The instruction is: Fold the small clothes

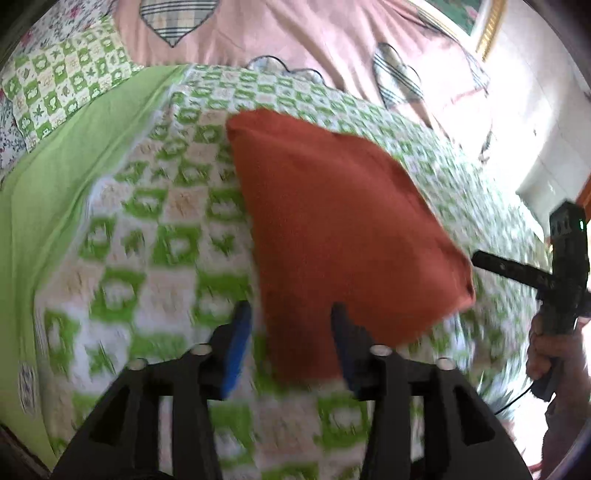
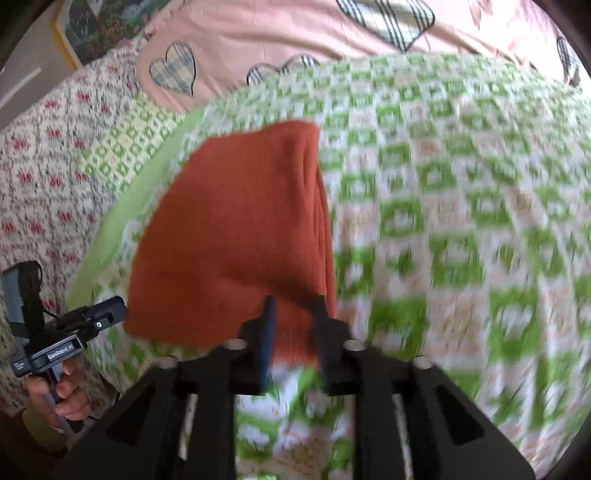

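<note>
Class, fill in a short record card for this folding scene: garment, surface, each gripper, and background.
garment: rust-orange cloth, folded, lying flat
surface: green-and-white checked bedcover
left gripper: jaws open, near edge of cloth between them, pads not pressing
right gripper: jaws open, near corner of cloth between them, not clamped
background: pink quilt with plaid hearts

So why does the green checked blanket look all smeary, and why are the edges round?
Left wrist view: green-and-white checked blanket smears near the camera; the window side glares white. Right wrist view: the checks smear too, and the folded rust-orange knitted cloth looks soft-edged. Both views: the fisheye lens bends everything and darkens the corners.
</note>
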`<state>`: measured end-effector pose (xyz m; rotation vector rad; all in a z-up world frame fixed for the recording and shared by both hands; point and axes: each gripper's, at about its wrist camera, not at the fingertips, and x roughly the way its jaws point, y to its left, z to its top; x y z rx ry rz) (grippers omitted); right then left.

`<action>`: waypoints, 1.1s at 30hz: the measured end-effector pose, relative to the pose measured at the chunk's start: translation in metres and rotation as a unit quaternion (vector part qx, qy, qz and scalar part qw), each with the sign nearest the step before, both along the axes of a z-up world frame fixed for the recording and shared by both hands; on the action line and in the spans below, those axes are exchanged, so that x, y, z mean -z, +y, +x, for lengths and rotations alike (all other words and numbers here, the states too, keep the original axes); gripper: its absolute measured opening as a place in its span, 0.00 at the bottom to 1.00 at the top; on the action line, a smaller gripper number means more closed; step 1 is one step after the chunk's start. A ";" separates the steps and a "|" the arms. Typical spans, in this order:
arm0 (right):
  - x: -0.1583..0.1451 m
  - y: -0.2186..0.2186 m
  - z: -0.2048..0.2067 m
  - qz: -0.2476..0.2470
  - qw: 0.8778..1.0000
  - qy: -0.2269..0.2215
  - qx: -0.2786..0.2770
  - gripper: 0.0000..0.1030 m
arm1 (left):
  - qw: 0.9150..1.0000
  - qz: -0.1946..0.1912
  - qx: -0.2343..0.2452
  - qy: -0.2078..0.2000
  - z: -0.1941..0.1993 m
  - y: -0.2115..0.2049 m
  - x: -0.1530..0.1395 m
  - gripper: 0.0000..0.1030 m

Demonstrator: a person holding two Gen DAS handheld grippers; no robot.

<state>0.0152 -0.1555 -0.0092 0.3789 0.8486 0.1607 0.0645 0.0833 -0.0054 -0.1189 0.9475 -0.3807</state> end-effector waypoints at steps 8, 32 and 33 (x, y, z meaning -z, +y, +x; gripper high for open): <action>-0.001 -0.015 0.081 0.035 0.999 -0.003 -0.002 0.40 | 0.997 -0.058 -0.024 0.046 0.107 0.012 0.009 0.66; 0.029 -0.021 0.176 0.064 0.998 -0.011 -0.025 0.11 | 0.995 -0.052 -0.085 0.024 0.267 0.003 0.034 0.08; 0.032 -0.024 0.177 0.071 0.997 -0.009 -0.019 0.12 | 0.995 -0.044 -0.085 0.024 0.269 0.004 0.036 0.09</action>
